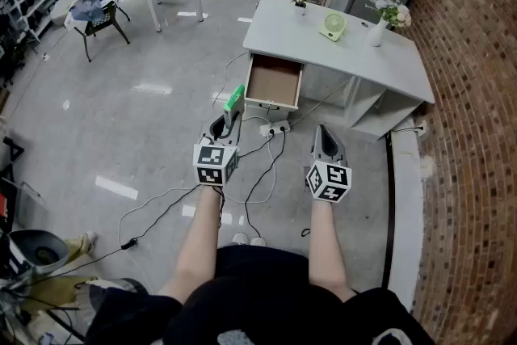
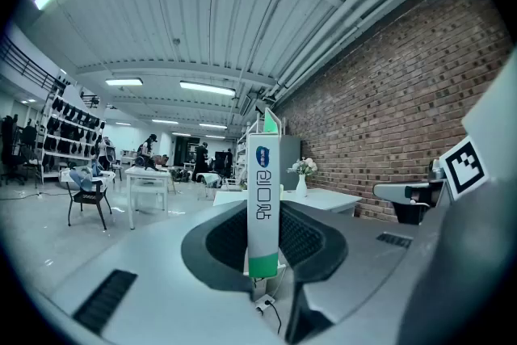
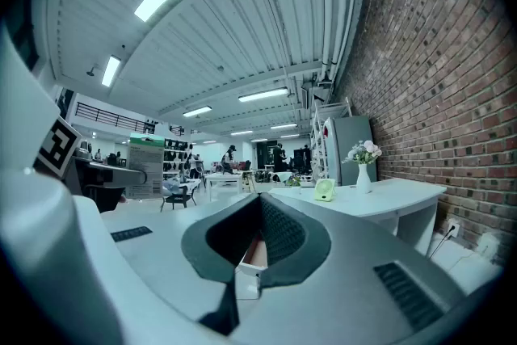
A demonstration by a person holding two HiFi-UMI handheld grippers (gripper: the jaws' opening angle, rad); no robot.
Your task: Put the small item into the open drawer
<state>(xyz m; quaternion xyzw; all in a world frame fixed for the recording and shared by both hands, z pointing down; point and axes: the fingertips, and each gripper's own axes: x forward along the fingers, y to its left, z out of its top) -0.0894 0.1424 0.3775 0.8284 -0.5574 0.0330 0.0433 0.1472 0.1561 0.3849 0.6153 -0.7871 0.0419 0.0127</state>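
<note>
Head view: person stands on the grey floor [image 1: 137, 125], both forearms stretched forward, one gripper in each hand.

Left gripper [image 1: 225, 124]: clenched on the small item [image 1: 234, 98], a slim white carton with a green end. In the left gripper view the left gripper [image 2: 264, 245] has the carton [image 2: 263, 198] upright between its dark pads, which press on both of its sides. The carton shows a blue oval mark near the top and a green band near the bottom. It is held in the air above the floor, short of the drawer and not inside it.

Right gripper [image 1: 324, 135]: jaws closed together, nothing between them. The right gripper view confirms this: the pads of the right gripper [image 3: 258, 210] meet at their tips, and only a narrow wedge of background shows below.

Drawer [image 1: 273, 81]: pulled out from the front of the white desk, brown inside, no contents visible. It lies ahead of both grippers and nearer the left one. Part of it shows through the wedge in the right gripper view [image 3: 253, 251].

Tabletop [image 1: 323, 52]: a small green fan [image 1: 332, 27] and a white vase [image 1: 378, 31] with flowers, well apart from the drawer.

Brick wall [image 1: 477, 93] on the right. Cables [image 1: 260, 174] and a power strip [image 1: 275, 128] lie on the floor between the person and the desk.
</note>
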